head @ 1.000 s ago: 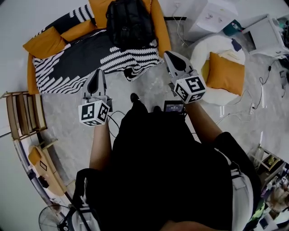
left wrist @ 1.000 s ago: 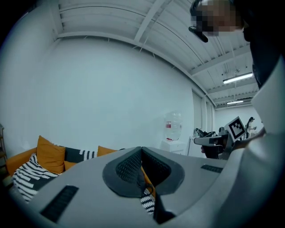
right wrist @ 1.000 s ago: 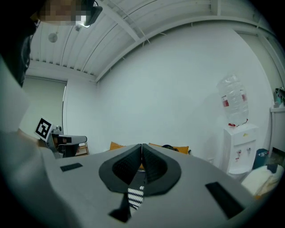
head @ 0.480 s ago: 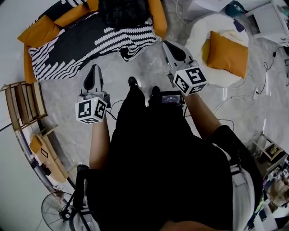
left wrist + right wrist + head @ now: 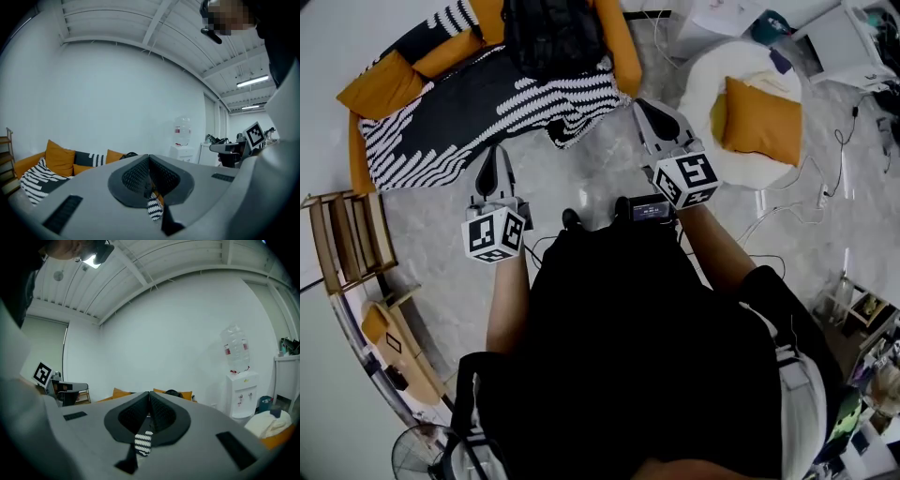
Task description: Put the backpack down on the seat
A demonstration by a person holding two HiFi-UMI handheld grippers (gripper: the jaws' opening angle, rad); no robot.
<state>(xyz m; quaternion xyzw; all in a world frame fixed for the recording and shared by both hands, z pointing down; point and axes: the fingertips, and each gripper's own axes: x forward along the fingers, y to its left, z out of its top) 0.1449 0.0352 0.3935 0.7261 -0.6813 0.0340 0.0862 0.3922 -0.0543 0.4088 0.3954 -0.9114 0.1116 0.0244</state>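
The black backpack (image 5: 553,37) lies on the orange sofa (image 5: 623,47), at the right end of its seat and partly on a black-and-white striped blanket (image 5: 487,103). Both grippers hang over the floor in front of the sofa, apart from the backpack. My left gripper (image 5: 494,153) is shut with nothing in it. My right gripper (image 5: 642,105) is shut and empty too. In the left gripper view the closed jaws (image 5: 148,156) point at the sofa, where the backpack (image 5: 131,153) shows as a small dark hump. The right gripper (image 5: 150,393) also faces the backpack (image 5: 172,392).
A white round seat (image 5: 703,89) with an orange cushion (image 5: 761,122) stands at the right. A wooden rack (image 5: 347,239) is at the left and a fan (image 5: 422,455) at the bottom left. Cables (image 5: 787,220) lie on the floor. A water dispenser (image 5: 241,385) stands against the wall.
Both shut grippers and the person have drawn back a little from the sofa. The backpack has stayed on the seat.
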